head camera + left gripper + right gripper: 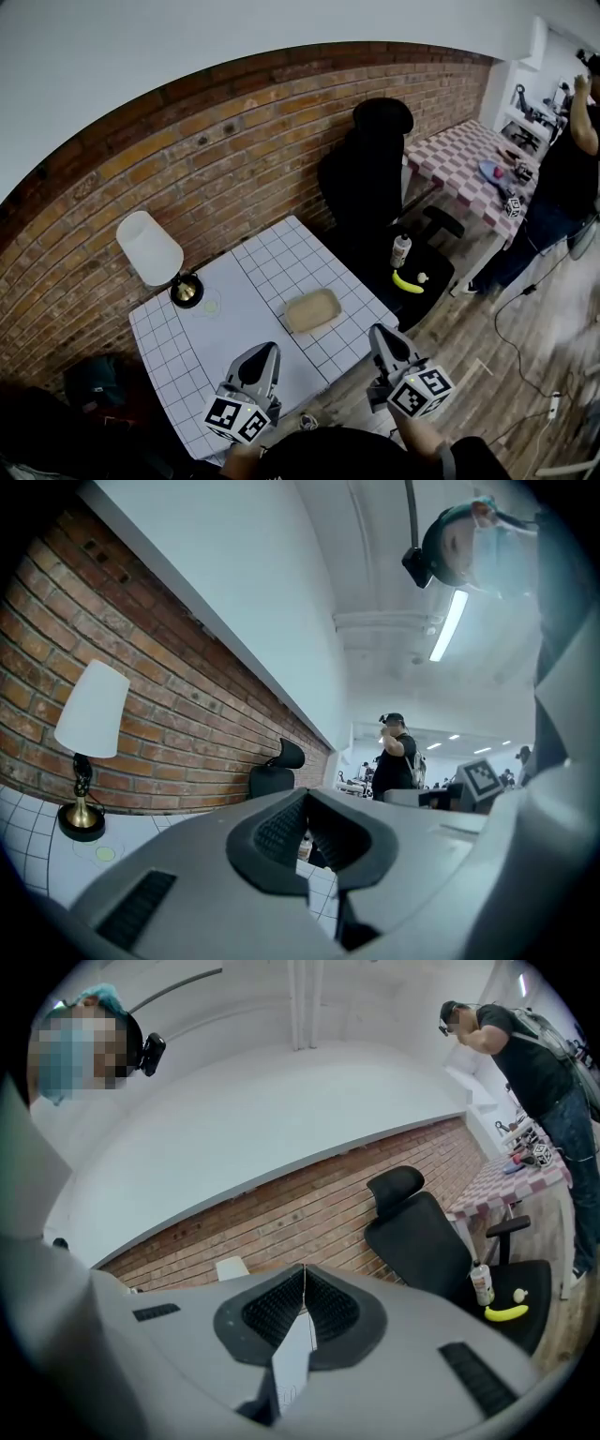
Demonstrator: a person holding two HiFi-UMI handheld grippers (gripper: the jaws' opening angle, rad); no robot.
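My left gripper [267, 349] hangs over the near edge of a white gridded table [281, 262], jaws closed together with nothing between them; the left gripper view shows its pads [281, 832] meeting at the tip. My right gripper [380, 330] is just off the table's near right corner, also shut and empty, its tips touching in the right gripper view [303, 1269]. A shallow wooden tray [312, 310] lies on the table between and slightly beyond the two grippers, apart from both.
A white-shaded lamp [150, 248] and a small pale disc [211, 304] sit at the table's far left. A black office chair [375, 178] to the right carries a bottle [401, 250] and a banana [407, 282]. Brick wall behind; a person [567, 159] stands by a checkered table [464, 150].
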